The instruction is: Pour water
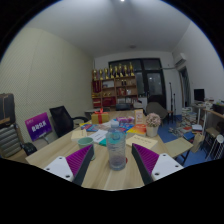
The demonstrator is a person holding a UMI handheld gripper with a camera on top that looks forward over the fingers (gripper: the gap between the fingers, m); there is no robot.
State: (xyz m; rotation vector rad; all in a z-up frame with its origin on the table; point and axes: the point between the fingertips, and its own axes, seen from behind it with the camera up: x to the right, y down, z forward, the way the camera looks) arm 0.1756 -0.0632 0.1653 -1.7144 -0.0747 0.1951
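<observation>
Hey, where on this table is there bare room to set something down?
Bare wood shows on the table close in, either side of the clear bottle that stands between the open gripper fingers. Beyond the bottle it is crowded: an orange cup, a purple cup and colourful clutter.

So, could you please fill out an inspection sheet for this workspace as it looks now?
Surface: wooden table, crowded towards the far end.
Job's things: clear plastic bottle standing upright between the fingers, gaps at both sides.
Clutter: colourful boxes and small items beyond the bottle; too small to name.
Grippers: gripper open, purple pads facing the bottle.
Cables: nothing seen.
Surroundings: office chair beside the table, purple sign, shelf of bottles at the back wall.
</observation>
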